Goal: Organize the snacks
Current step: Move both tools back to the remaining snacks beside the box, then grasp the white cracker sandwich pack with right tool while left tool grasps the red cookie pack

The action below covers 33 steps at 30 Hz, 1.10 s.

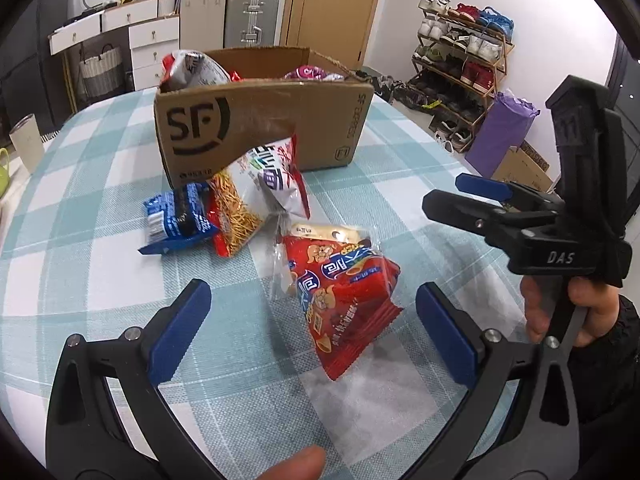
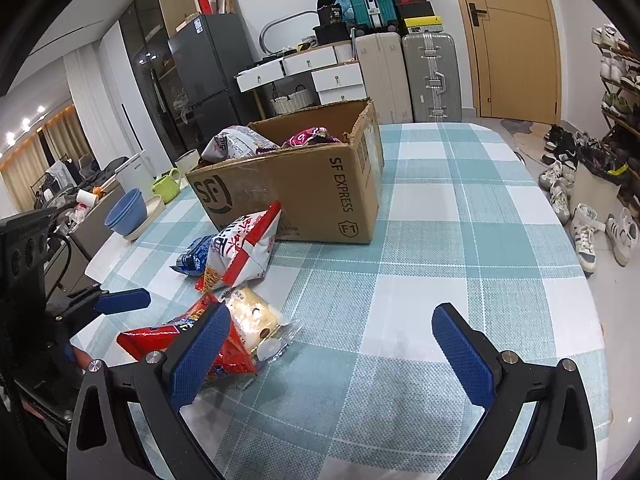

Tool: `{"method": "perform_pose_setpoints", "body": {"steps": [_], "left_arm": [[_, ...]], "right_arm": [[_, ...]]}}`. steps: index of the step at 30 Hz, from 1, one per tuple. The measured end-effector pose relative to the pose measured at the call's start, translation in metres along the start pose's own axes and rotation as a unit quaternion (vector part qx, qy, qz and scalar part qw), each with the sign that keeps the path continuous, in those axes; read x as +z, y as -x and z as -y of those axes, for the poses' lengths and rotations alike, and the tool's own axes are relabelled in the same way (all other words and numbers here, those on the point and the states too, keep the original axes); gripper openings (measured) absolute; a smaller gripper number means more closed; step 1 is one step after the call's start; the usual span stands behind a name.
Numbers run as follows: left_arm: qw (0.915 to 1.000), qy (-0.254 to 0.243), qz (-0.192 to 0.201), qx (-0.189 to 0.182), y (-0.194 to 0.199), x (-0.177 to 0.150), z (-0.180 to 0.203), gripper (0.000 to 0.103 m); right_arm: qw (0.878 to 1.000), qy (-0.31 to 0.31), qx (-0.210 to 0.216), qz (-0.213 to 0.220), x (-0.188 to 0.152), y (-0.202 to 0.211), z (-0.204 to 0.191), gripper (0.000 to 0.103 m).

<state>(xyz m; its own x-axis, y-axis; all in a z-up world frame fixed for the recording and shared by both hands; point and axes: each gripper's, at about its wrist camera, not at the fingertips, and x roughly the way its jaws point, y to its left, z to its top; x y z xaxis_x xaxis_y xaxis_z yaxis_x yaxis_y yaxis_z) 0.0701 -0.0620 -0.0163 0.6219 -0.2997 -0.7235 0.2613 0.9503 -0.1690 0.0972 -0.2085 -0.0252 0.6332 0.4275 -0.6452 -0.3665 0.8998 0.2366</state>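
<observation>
Right of box (image 2: 304,196): bare tablecloth (image 2: 460,240) (broad).

Even, bright indoor light fills both views, and shadows on the checked surface (image 1: 100,208) are soft and faint. Ceiling spots glow warm at the far left of the right wrist view. Fisheye bending curves the surface's edges, and black vignette rings every corner. The red snack bag (image 1: 344,300) shows mild glare; focus stays sharp.

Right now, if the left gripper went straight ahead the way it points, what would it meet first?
Most likely the red snack bag, lying on the table just ahead of the left gripper and between its open jaws; depth is uncertain.
</observation>
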Motion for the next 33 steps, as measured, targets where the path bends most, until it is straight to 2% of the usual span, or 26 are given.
{"method": "perform_pose_setpoints", "body": {"steps": [3, 9, 10, 11, 14, 18, 24, 29, 33], "left_arm": [[1.0000, 0.004, -0.003, -0.003, -0.009, 0.000, -0.001, 0.100], [0.9991, 0.006, -0.018, -0.038, -0.021, -0.001, -0.001, 0.061], [0.9988, 0.003, -0.017, -0.046, -0.022, -0.001, -0.001, 0.048], [0.9987, 0.001, -0.016, -0.049, -0.022, -0.001, 0.000, 0.043], [0.9985, 0.001, -0.003, -0.054, -0.019, -0.001, 0.000, 0.038], [0.9986, 0.012, 0.012, -0.050, -0.012, 0.001, -0.009, 0.037], [0.9983, 0.040, 0.035, -0.023, 0.002, 0.006, -0.033, 0.037], [0.9967, 0.066, 0.048, 0.000, 0.017, 0.005, -0.059, 0.037], [0.9951, 0.085, 0.050, 0.009, 0.024, 0.003, -0.075, 0.037]], "right_arm": [[1.000, -0.001, -0.001, -0.005, -0.002, -0.003, 0.002, 0.102], [1.000, -0.002, -0.002, -0.016, -0.005, -0.010, 0.004, 0.102], [1.000, -0.001, -0.002, -0.018, -0.005, -0.010, 0.005, 0.102], [1.000, -0.001, -0.001, -0.020, -0.005, -0.012, 0.004, 0.102], [1.000, 0.004, 0.000, -0.025, -0.004, -0.015, 0.001, 0.102], [0.999, 0.014, 0.006, -0.036, -0.003, -0.021, -0.007, 0.102], [0.996, 0.048, 0.021, -0.070, -0.002, -0.037, -0.025, 0.102], [0.985, 0.108, 0.029, -0.131, -0.006, -0.065, -0.054, 0.102], [0.972, 0.177, 0.013, -0.152, -0.010, -0.081, -0.078, 0.102]]}}
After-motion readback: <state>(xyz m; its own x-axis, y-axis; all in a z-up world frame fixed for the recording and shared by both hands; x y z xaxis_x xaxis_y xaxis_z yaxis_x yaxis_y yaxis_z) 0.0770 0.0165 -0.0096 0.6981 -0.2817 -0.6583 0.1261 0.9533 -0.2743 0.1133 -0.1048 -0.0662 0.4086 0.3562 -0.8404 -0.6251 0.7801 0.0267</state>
